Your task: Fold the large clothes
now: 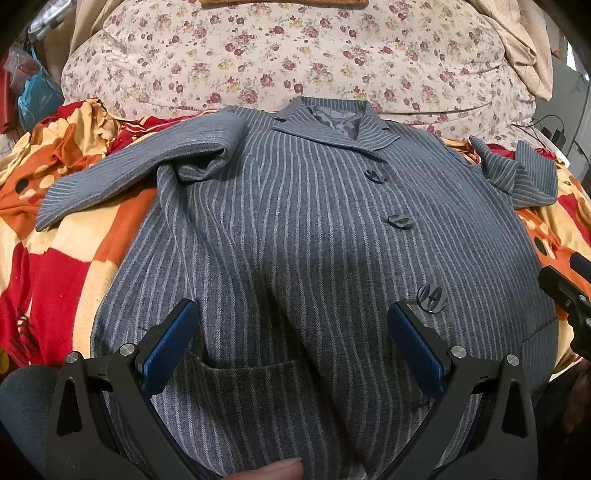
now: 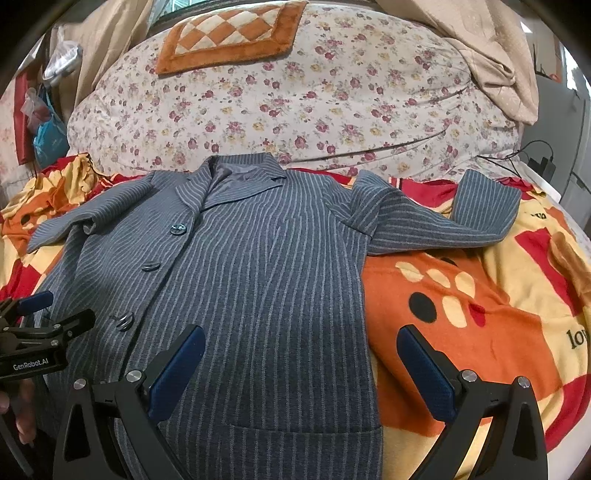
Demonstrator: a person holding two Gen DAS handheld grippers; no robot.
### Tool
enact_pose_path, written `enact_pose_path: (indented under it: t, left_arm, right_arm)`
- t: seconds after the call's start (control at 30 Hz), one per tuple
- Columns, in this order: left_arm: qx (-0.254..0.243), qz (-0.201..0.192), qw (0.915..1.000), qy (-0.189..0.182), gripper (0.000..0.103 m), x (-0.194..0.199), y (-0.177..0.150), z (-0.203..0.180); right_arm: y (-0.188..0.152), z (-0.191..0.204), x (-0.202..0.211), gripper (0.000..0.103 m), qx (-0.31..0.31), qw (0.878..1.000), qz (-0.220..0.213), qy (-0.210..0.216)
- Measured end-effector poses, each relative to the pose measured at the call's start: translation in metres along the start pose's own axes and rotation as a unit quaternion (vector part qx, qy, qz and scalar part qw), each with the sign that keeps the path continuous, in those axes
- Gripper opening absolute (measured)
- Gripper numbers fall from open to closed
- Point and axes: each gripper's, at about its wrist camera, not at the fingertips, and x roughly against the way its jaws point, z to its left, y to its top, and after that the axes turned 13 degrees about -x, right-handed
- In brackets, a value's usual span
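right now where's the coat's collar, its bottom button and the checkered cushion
coat collar [image 1: 334, 118]: left wrist view, on the lining between the lapels
bottom button [image 1: 431, 295]: left wrist view, middle of the button
checkered cushion [image 2: 227, 35]: right wrist view, on its checkered centre

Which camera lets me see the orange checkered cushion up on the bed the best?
The right wrist view. There the whole orange checkered cushion shows, lying on the flowery quilt behind the striped coat. The left wrist view catches only a thin orange strip of it at the very top edge, so its checks are cut off.
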Motion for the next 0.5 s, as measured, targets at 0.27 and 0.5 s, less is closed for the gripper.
enact_pose_path:
  t: [0.27, 0.5]
  left_arm:
    - [0.000, 0.000, 1.0000, 0.000, 0.103, -0.0005, -0.0009, 0.0003]
    - [-0.001, -0.001, 1.0000, 0.001, 0.103, -0.0004, -0.0016, 0.0007]
  right_arm:
    - [0.0002, -0.0009, -0.0003, 0.103, 0.000, 1.000, 0.000, -0.001]
    - [0.0002, -0.0018, -0.0010, 0.103, 0.000, 1.000, 0.000, -0.001]
